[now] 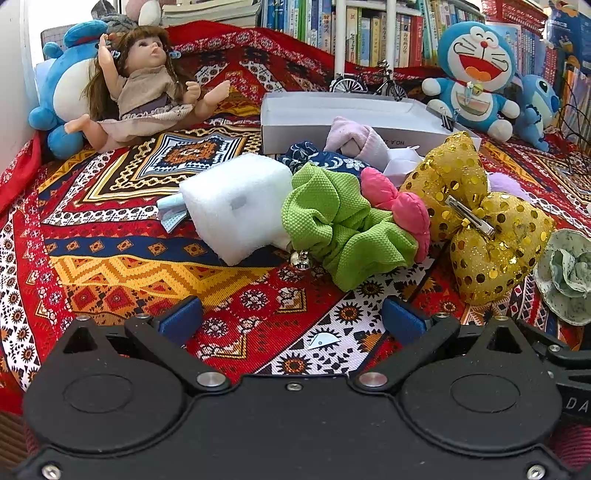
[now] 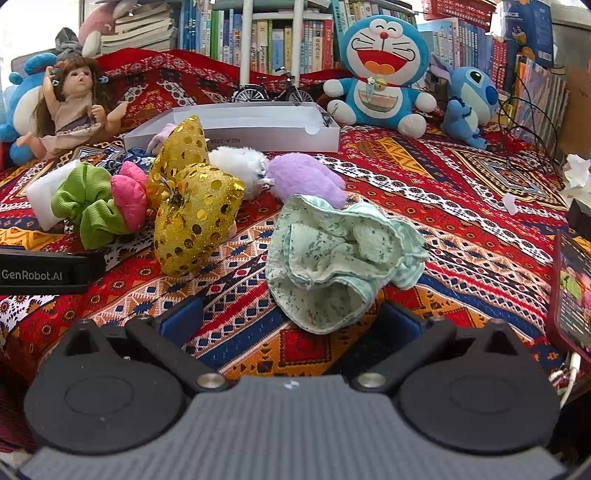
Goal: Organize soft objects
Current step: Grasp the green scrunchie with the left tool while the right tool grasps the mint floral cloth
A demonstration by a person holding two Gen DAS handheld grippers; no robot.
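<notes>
My left gripper [image 1: 291, 317] and right gripper [image 2: 291, 317] spread empty, patterned red cloth [image 1: 122, 258], white box [image 2: 258, 127], bookshelves [image 2: 280, 33] behind

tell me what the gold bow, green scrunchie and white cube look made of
Gold bow: sheer glittery fabric with shiny sequins, stuffed; a metal clip on its back.
Green scrunchie: matte waffle-textured cloth, gathered in folds.
White cube: soft fuzzy plush, probably; its corners look rounded.
</notes>
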